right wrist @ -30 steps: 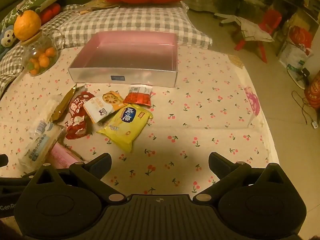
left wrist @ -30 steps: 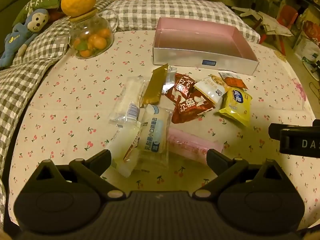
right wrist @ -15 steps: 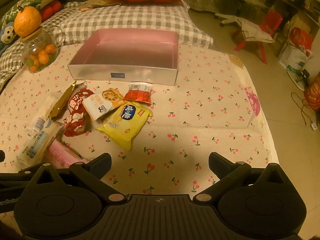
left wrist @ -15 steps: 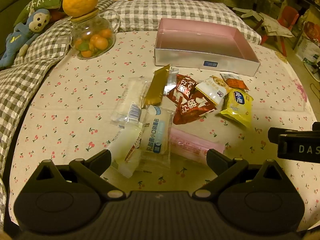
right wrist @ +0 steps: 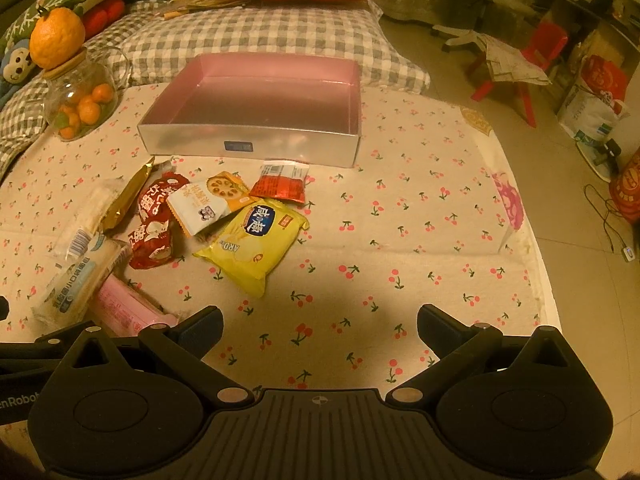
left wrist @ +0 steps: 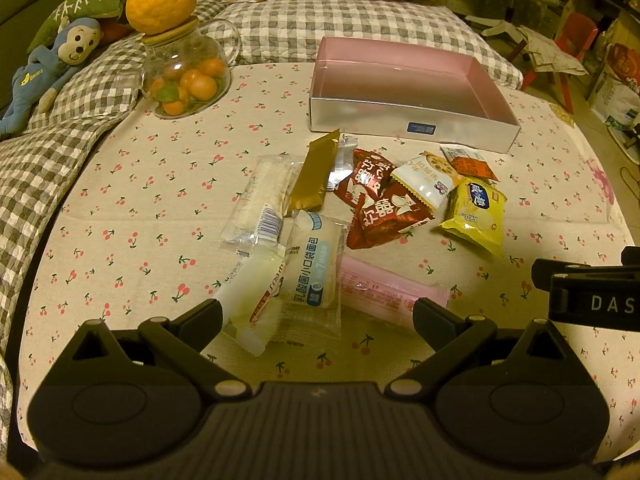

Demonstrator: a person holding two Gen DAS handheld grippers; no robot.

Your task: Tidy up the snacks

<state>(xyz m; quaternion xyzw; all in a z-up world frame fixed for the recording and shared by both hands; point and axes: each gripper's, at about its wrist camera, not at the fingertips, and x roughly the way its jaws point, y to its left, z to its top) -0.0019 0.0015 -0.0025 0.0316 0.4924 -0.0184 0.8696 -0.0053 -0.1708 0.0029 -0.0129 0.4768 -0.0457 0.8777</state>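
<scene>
Several snack packets lie in a loose heap on the cherry-print cloth: a yellow packet (left wrist: 476,214) (right wrist: 256,240), red packets (left wrist: 382,200) (right wrist: 154,220), a gold bar (left wrist: 314,176), a white bread packet (left wrist: 314,268), a pink packet (left wrist: 390,292) (right wrist: 128,312) and an orange sachet (right wrist: 282,184). Behind them stands an empty pink-lined silver box (left wrist: 404,120) (right wrist: 248,142). My left gripper (left wrist: 318,314) is open just short of the white and pink packets. My right gripper (right wrist: 320,320) is open over bare cloth, right of the heap.
A glass jar of small oranges (left wrist: 184,76) (right wrist: 78,100) with a big orange on its lid stands at the back left, beside a blue monkey toy (left wrist: 48,68). Grey checked cushions (left wrist: 340,24) lie behind the box. The table edge (right wrist: 536,240) drops to the floor at right.
Both grippers have eased slightly forward toward the snacks. Both stay open and nothing has been picked up.
</scene>
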